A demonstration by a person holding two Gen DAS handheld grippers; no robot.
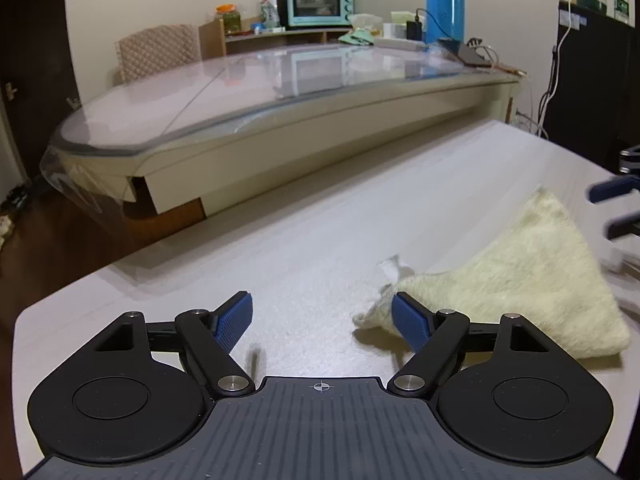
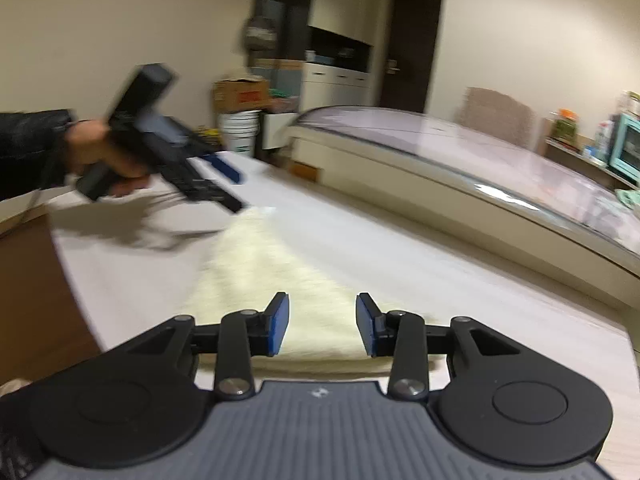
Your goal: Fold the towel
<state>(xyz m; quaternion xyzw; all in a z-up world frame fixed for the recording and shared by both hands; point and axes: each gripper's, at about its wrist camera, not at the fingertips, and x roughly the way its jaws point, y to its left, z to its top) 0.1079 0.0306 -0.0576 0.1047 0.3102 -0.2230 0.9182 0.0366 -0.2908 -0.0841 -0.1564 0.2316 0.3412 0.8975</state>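
A cream fluffy towel (image 1: 508,280) lies folded on the white table cover (image 1: 304,248), with a white label at its near corner. My left gripper (image 1: 322,322) is open and empty, low over the table; its right finger sits just beside the towel's left corner. In the right wrist view the towel (image 2: 276,276) stretches away from my right gripper (image 2: 322,326), which is open and empty above its near edge. The left gripper (image 2: 228,188) shows there, held in a hand at the towel's far end. The right gripper's blue fingers (image 1: 612,192) show at the left view's right edge.
A long glass-topped table (image 1: 280,92) runs behind the white surface. On it stand a blue thermos (image 1: 444,0), a teal toaster oven (image 1: 320,2), jars and cables. A dark cabinet (image 1: 592,80) stands at right. A chair (image 1: 158,52) is behind the table.
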